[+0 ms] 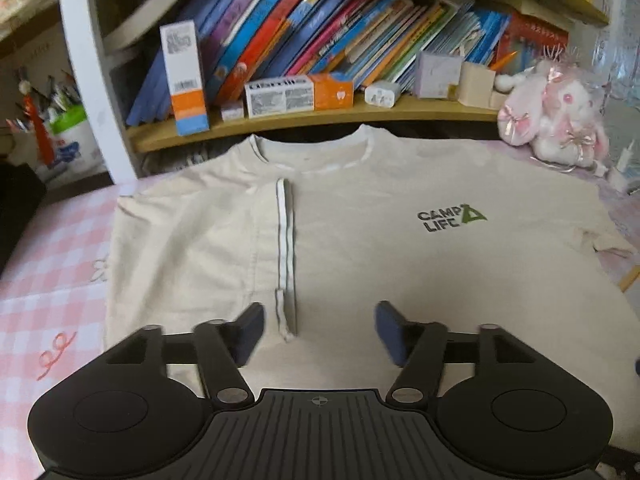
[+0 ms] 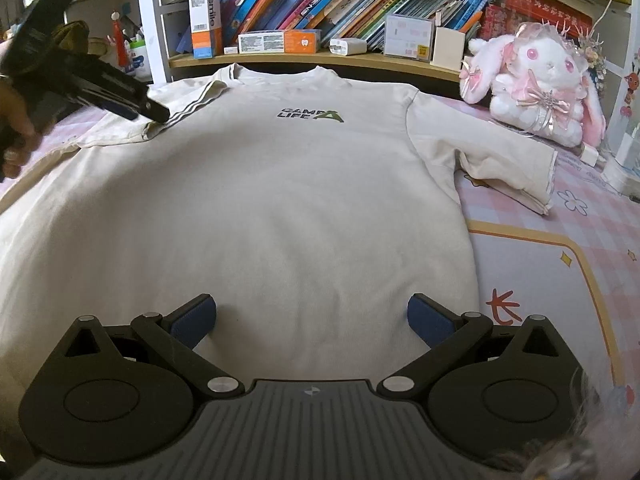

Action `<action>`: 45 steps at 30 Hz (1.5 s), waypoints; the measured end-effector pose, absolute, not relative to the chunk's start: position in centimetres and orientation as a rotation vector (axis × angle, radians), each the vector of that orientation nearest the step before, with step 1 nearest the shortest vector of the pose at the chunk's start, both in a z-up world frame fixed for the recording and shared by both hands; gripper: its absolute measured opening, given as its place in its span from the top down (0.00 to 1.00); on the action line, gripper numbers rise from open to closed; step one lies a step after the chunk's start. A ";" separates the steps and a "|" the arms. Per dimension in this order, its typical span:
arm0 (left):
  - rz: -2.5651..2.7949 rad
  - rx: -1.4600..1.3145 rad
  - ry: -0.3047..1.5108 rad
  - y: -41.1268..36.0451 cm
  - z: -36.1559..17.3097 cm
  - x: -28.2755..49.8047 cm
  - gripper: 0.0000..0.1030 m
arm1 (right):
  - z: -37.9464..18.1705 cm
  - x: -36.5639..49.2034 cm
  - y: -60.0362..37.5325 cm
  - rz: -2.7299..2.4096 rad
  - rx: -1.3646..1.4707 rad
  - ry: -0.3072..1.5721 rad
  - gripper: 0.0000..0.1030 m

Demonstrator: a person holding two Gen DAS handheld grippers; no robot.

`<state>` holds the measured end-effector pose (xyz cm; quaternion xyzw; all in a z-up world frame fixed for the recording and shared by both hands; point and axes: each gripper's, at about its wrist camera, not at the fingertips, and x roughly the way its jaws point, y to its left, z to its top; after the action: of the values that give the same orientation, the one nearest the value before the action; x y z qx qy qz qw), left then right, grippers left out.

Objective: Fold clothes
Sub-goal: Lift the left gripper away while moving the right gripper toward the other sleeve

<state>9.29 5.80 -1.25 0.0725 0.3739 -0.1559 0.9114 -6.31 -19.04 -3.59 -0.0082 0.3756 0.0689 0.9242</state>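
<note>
T-shirt (image 2: 280,200) lies flat, chest up, ahead of and under both grippers — its one sleeve (image 1: 224,240) already folded in, likely released where the left gripper (image 1: 320,330) hangs empty, fingers apart — the right gripper (image 2: 312,320), likewise spread, hovers above the hem.

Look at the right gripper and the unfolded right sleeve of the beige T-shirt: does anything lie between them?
Nothing visible does. The right gripper hovers open over the T-shirt; only bare shirt fabric separates it from the right sleeve. The plush rabbit sits beyond that sleeve.
</note>
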 end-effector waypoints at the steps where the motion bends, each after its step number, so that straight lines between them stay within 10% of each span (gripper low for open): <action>1: -0.311 0.142 0.769 5.9 -1.1 8.4 0.31 | -3.6 -6.3 -19.0 0.142 -0.018 0.772 0.00; 45: -0.395 0.043 0.788 7.8 -3.2 -5.7 0.14 | 1.3 -14.9 -15.6 -0.196 0.123 0.751 0.00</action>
<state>-5.69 7.78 -3.21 0.0207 0.3812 -0.1911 0.9043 -14.93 -15.63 1.29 0.0597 0.3657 -0.0953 0.9239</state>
